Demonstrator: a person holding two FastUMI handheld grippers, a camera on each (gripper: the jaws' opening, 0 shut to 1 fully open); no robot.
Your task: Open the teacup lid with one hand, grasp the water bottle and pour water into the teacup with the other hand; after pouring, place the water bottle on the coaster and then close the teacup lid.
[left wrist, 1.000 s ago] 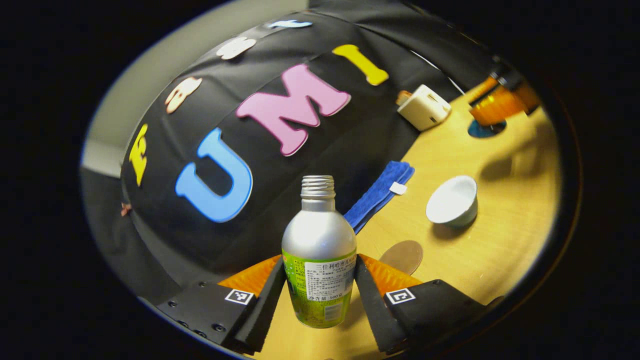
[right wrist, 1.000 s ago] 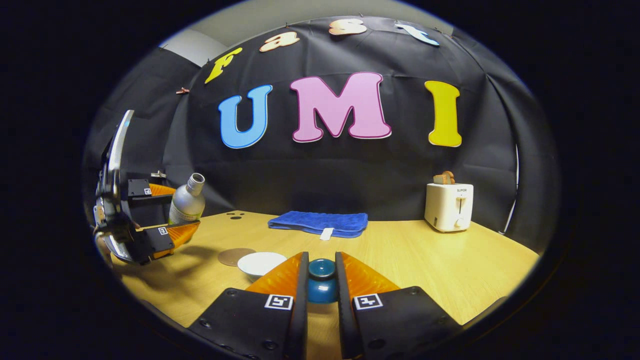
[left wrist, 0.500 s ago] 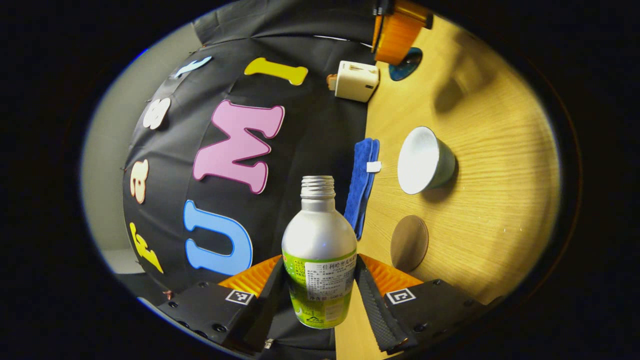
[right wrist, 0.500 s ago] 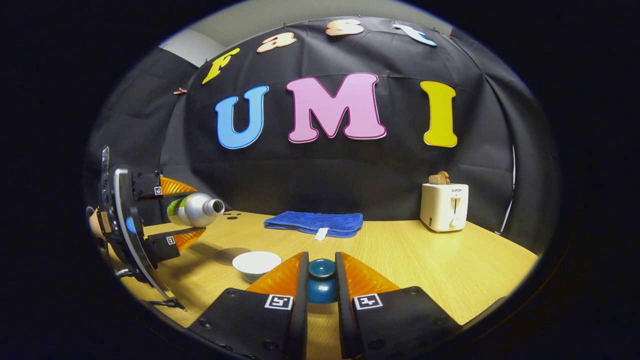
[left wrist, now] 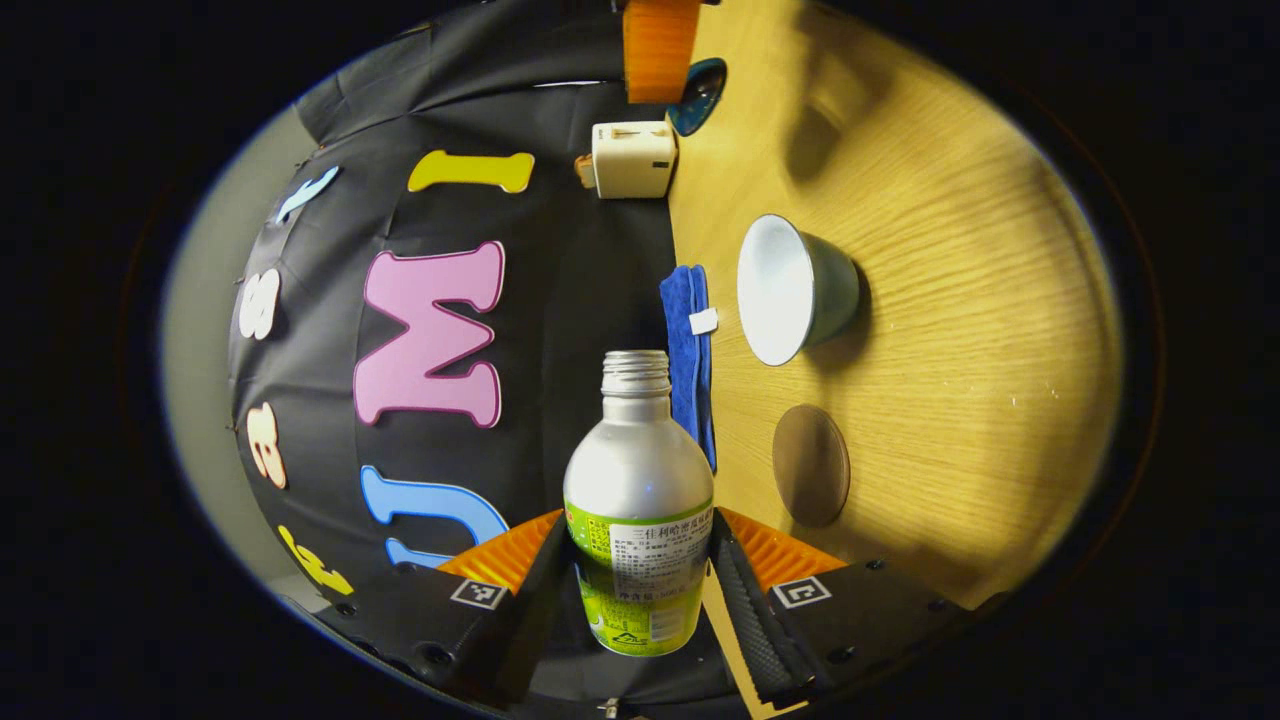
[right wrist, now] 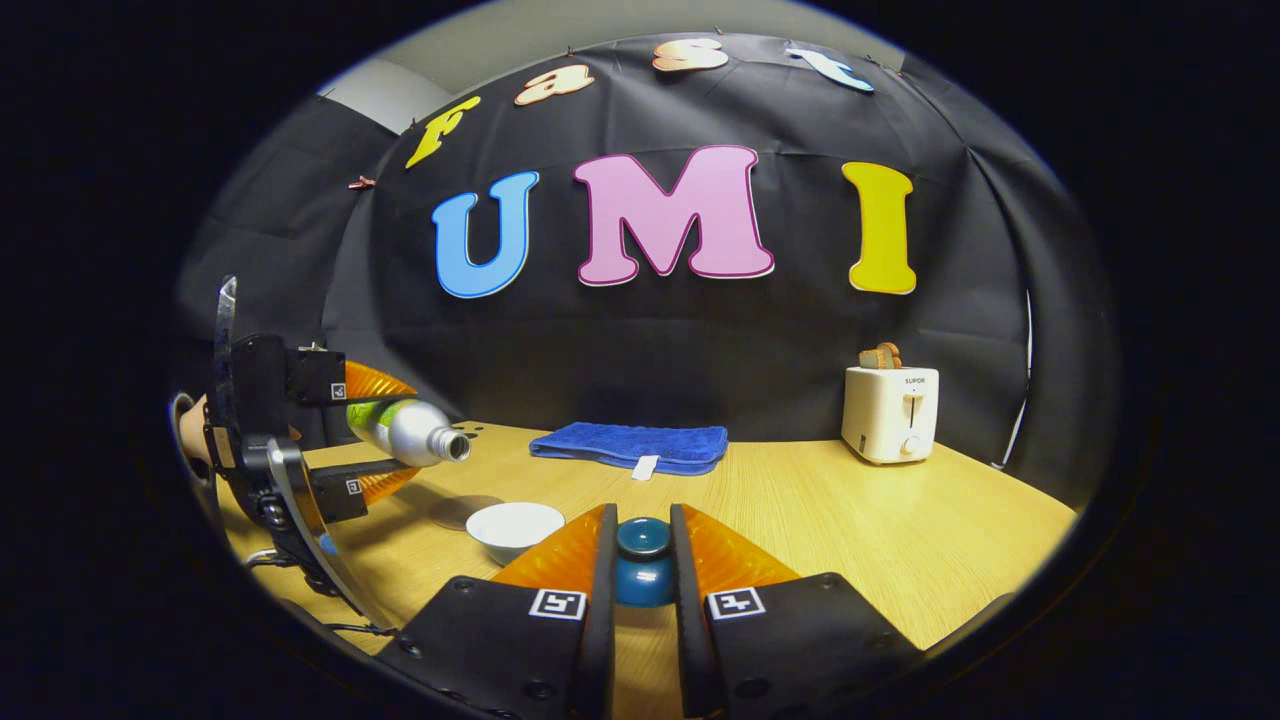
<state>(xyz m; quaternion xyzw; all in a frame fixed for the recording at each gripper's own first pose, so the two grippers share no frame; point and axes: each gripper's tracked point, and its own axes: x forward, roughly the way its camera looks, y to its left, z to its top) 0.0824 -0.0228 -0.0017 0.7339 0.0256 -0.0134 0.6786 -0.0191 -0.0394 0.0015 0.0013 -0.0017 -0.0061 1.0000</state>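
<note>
The table (right wrist: 850,520) ran wide and bare across the lower half of the right gripper view, so any spill had plenty of wood to spread over. At the back, centre, lay the blue towel (right wrist: 630,445), and at right the toaster (right wrist: 890,412), both well clear of trouble.

Your left gripper (left wrist: 640,575) was pinching the bottle (left wrist: 638,510), one finger pressed to each side of the label. At middle left of the right gripper view that bottle (right wrist: 410,430) lay tipped about level, its open mouth aimed right and a touch down. The cup (right wrist: 515,528) sat lower, right of the mouth and not under it. That was your main risk, I'd say: tip further from there and water could have fallen short onto the wood. A sudden tilt could also have overshot the shallow cup.

The coaster (left wrist: 811,465) waited at lower right of the left gripper view, near the cup but apart.

Your right gripper (right wrist: 640,560) was clamped on the dark blue lid (right wrist: 642,568) at bottom centre; a slackened grip could have dropped it.
</note>
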